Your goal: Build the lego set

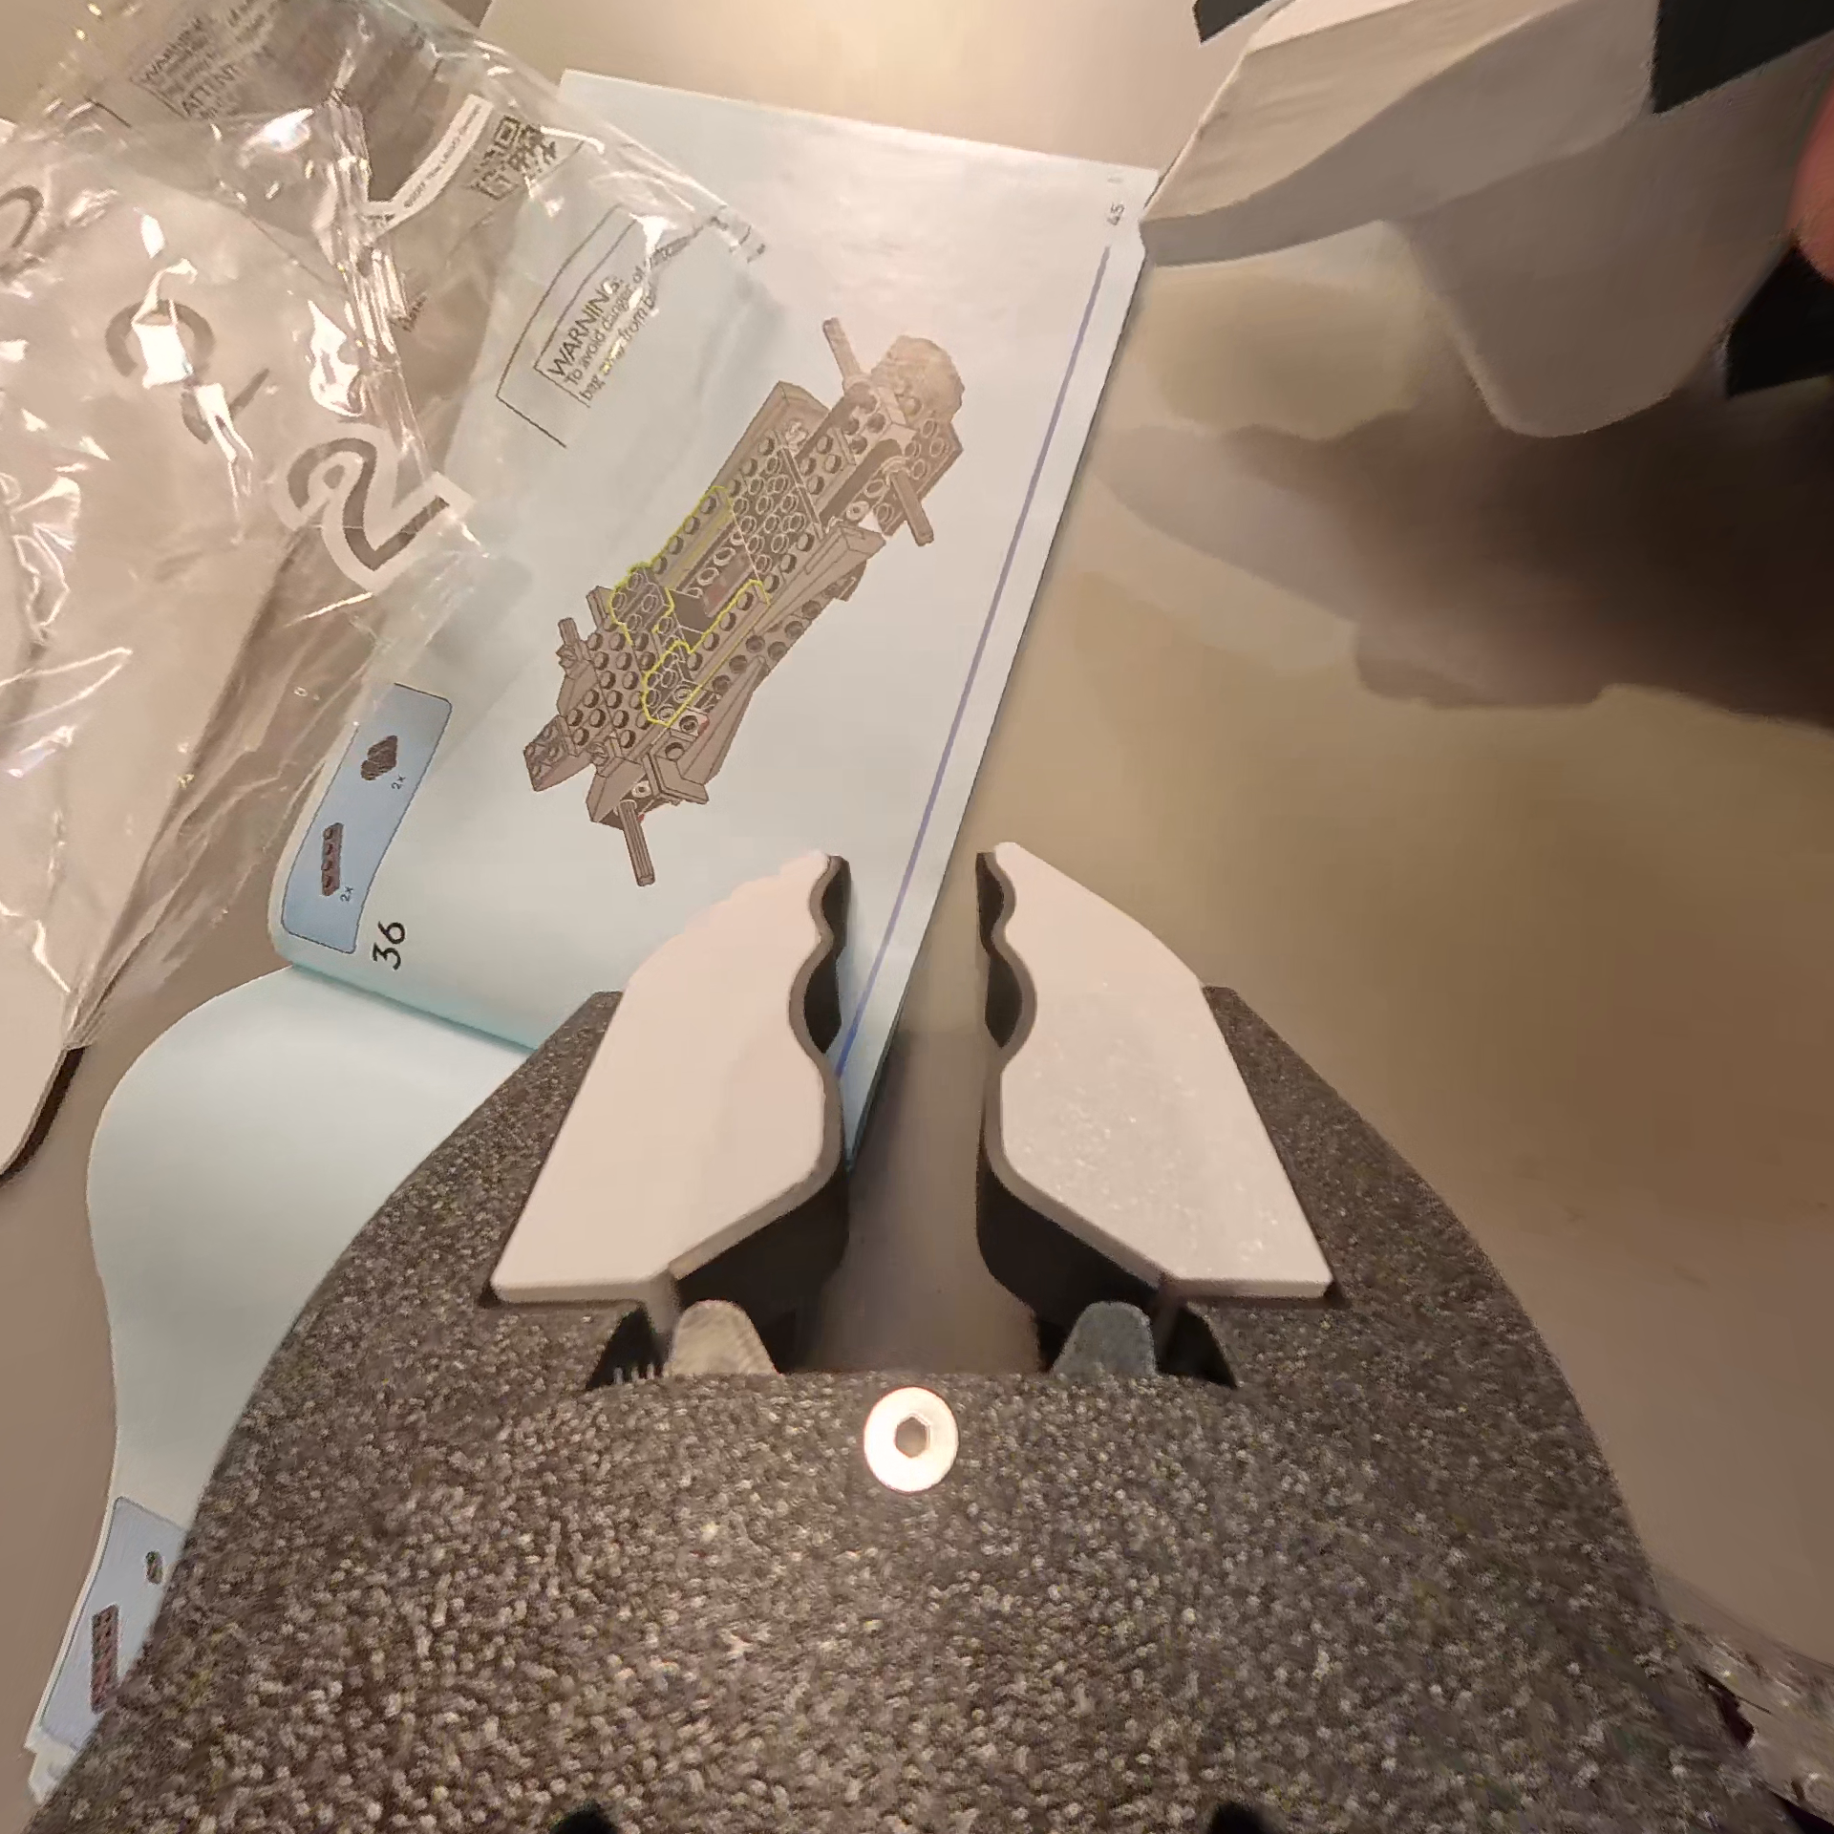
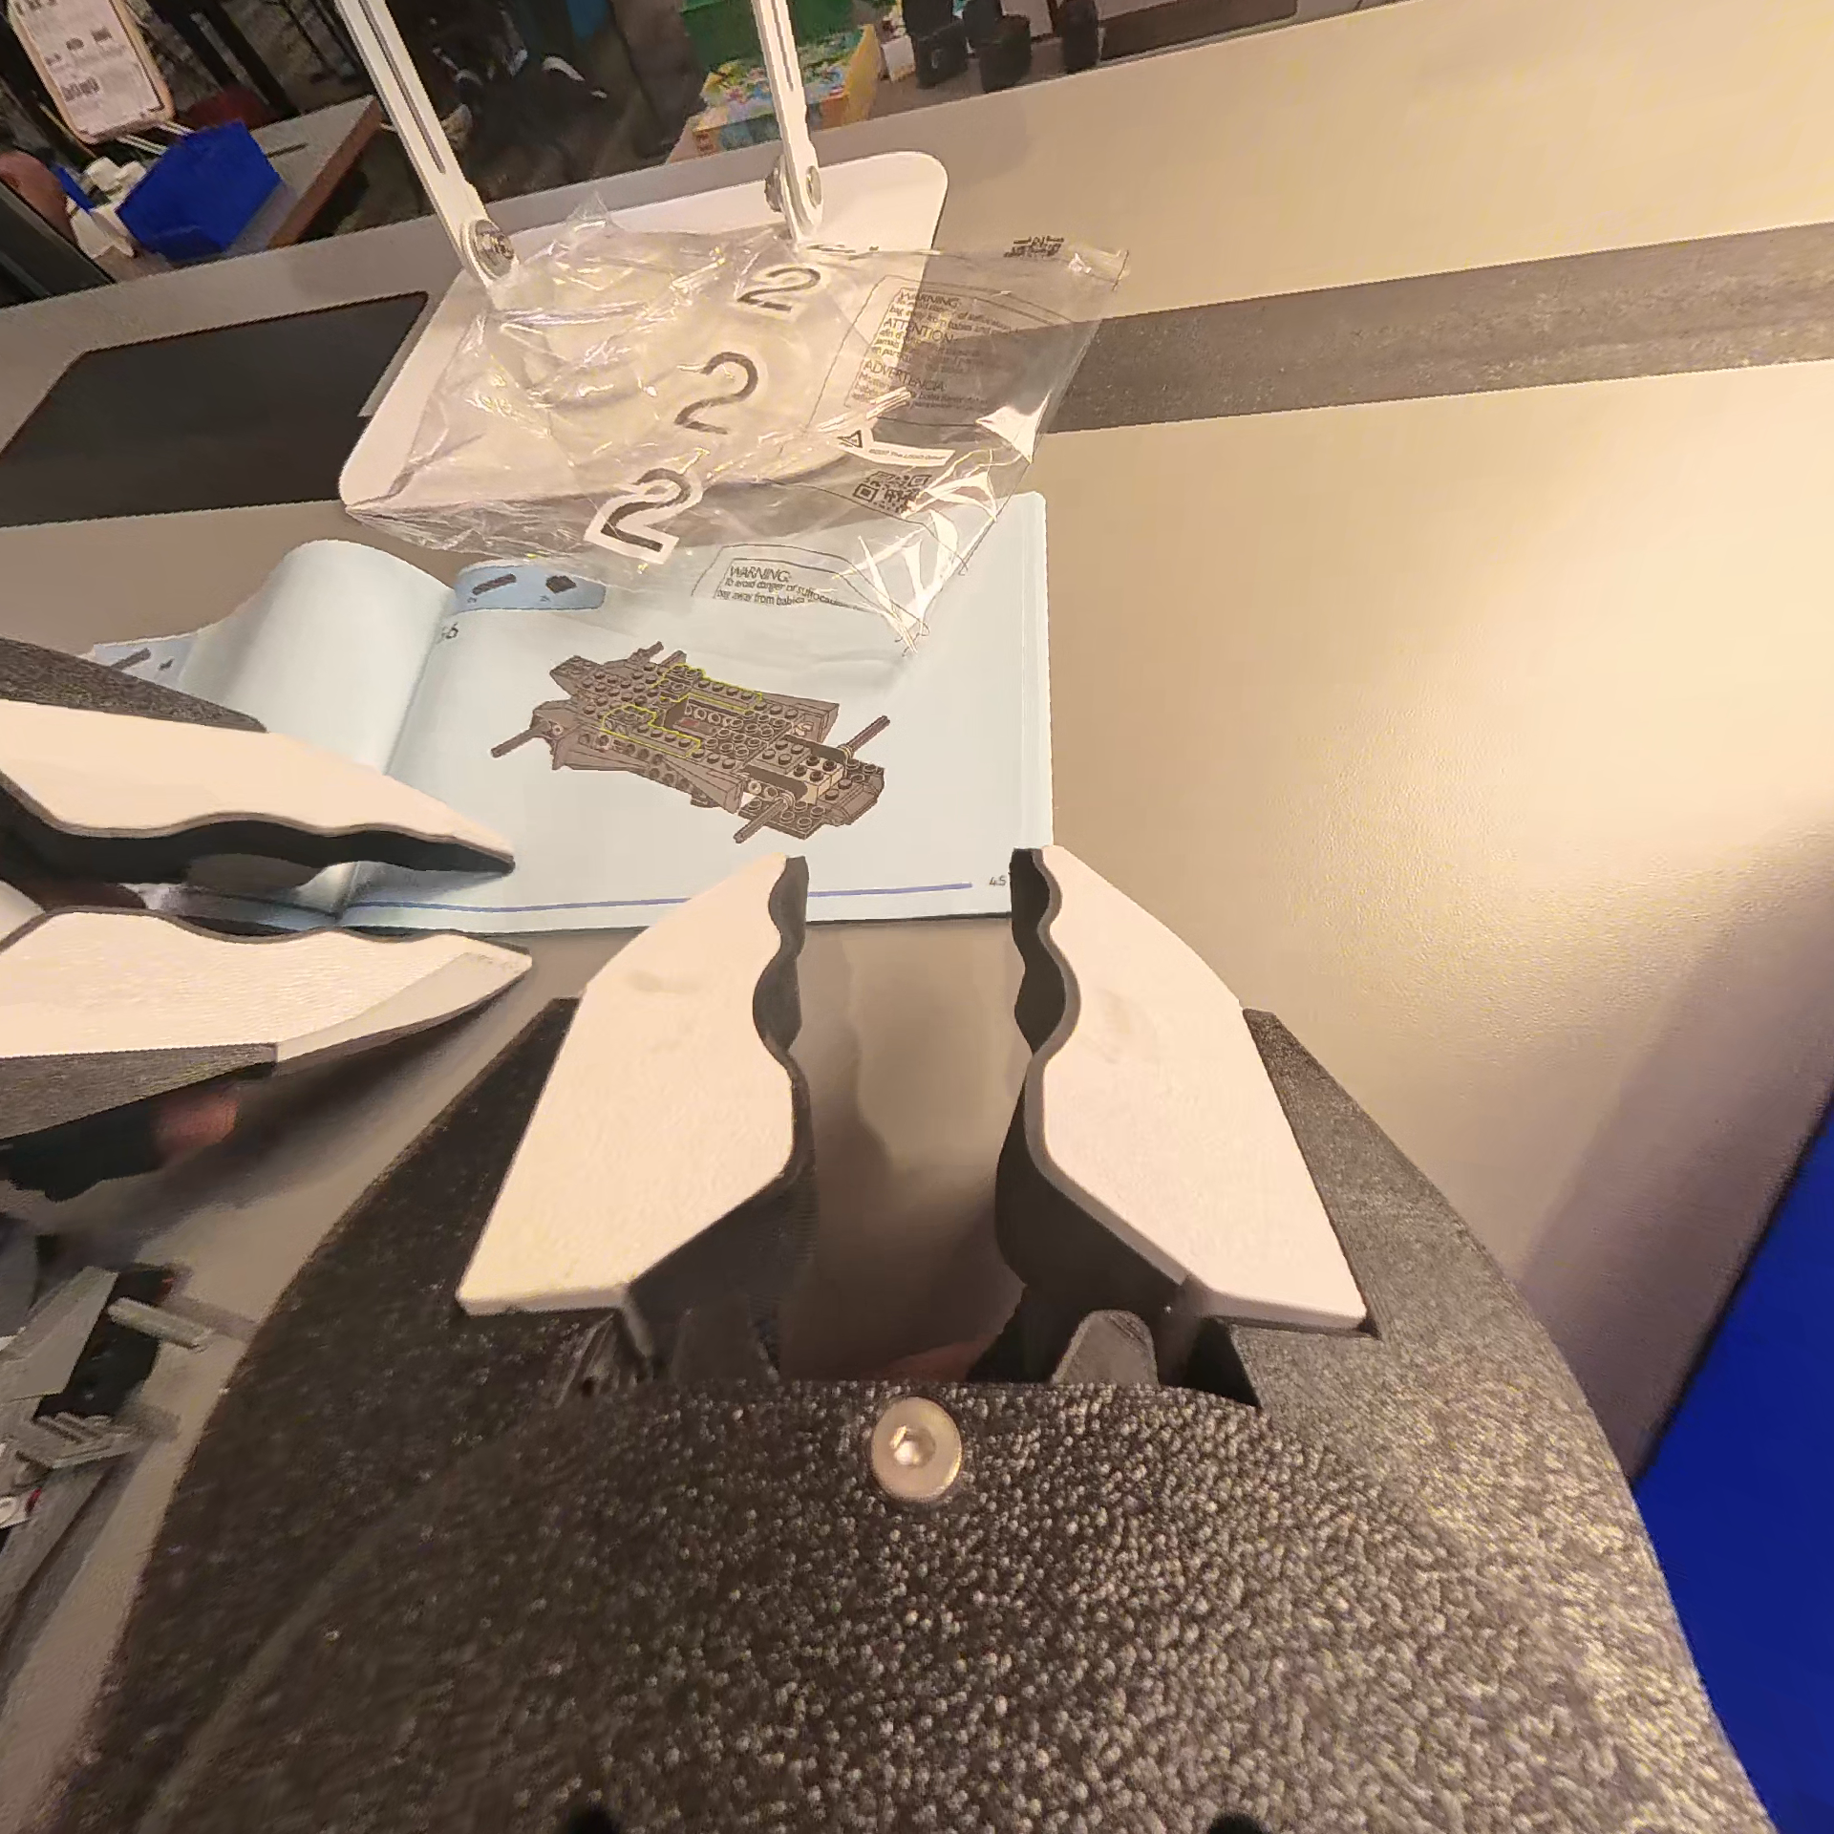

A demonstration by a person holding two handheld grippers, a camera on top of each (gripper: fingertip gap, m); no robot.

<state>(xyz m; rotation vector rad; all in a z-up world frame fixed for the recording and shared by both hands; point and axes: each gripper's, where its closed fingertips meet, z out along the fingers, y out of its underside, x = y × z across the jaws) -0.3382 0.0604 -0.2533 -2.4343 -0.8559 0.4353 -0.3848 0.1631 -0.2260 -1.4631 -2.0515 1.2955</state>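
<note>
Both grippers (image 1: 913, 863) (image 2: 908, 868) parted, bare; booklet (image 2: 893, 794) partly under crumpled bag (image 2: 754, 397).

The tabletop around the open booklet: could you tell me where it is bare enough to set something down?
Bare tabletop lies right of the instruction booklet. Crowded: clear bags overlap its far edge and the white stand base; the left gripper hovers at its near edge; loose grey pieces lie near left.

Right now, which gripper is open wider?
The right gripper: its fingers stand farther apart than those of the left gripper, by the booklet.
</note>
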